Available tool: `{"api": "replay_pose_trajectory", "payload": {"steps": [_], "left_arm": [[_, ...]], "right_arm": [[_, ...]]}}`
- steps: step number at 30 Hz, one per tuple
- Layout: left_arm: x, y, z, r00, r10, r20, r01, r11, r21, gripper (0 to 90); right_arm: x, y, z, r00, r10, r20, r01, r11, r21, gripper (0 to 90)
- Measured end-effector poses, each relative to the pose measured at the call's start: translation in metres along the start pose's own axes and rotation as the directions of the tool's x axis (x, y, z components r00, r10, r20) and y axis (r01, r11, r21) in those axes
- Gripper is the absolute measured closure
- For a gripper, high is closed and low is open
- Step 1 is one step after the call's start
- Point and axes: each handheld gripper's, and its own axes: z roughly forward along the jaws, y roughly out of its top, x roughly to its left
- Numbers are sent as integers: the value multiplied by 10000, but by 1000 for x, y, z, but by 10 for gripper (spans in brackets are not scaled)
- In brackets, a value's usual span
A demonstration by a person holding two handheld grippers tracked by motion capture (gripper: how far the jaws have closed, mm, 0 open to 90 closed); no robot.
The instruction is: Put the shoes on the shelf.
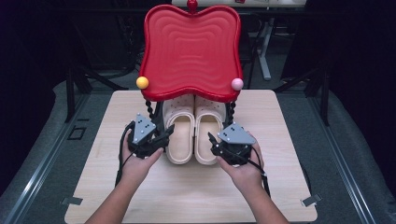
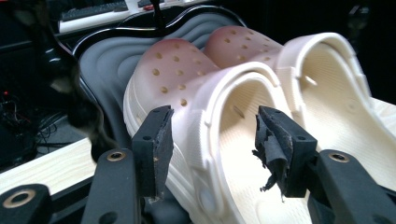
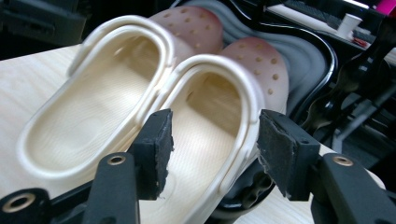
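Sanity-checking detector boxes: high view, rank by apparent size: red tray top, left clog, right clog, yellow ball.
1. red tray top, though nearer the camera
2. left clog and right clog: alike, partly hidden
3. yellow ball

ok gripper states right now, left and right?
Left gripper: open, jaws astride the outer wall of the left clog, not clamped.
Right gripper: open, jaws astride the outer wall of the right clog, not clamped.
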Motion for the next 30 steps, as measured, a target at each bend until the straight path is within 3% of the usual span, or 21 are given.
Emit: {"api": "replay_pose_trajectory", "payload": {"steps": [5, 8, 11, 15, 20, 21, 25, 28, 30], "left_arm": [[-10, -15, -15, 9991, -37, 415, 36, 10000, 40, 502], [-17, -24, -20, 9969, -245, 743, 229, 9995, 222, 514], [-24, -32, -24, 9963, -196, 831, 168, 9993, 343, 519], [-29, -46, -28, 9946, -317, 984, 256, 9977, 630, 528], [-36, -61, -33, 9885, -980, 1153, 893, 9929, 786, 551], [-38, -64, -34, 9871, -1059, 1202, 960, 9917, 861, 551], [-47, -73, -35, 9875, -930, 1272, 803, 9916, 1019, 580], [-53, -80, -36, 9882, -874, 1261, 722, 9901, 1204, 620], [-55, -84, -34, 9849, -1038, 1389, 851, 9873, 1341, 647]], "right_arm": [[10, -15, -14, 9990, -327, -309, 324, 9994, -90, 441], [15, -24, -19, 9994, -311, -132, 309, 9994, -169, 454], [20, -33, -24, 9990, 53, -454, -64, 9997, -252, 499], [28, -43, -26, 9941, 18, -1082, -32, 9999, -124, 511], [40, -53, -30, 9931, 39, -1173, -49, 10000, -78, 508], [42, -55, -31, 9927, 19, -1207, -28, 10000, -77, 546], [50, -67, -34, 9878, 429, -1495, -461, 9988, -178, 637], [52, -73, -34, 9703, 1212, -2092, -1209, 9926, 141, 659], [53, -77, -33, 9646, 1460, -2197, -1360, 9889, 597, 688]]}}
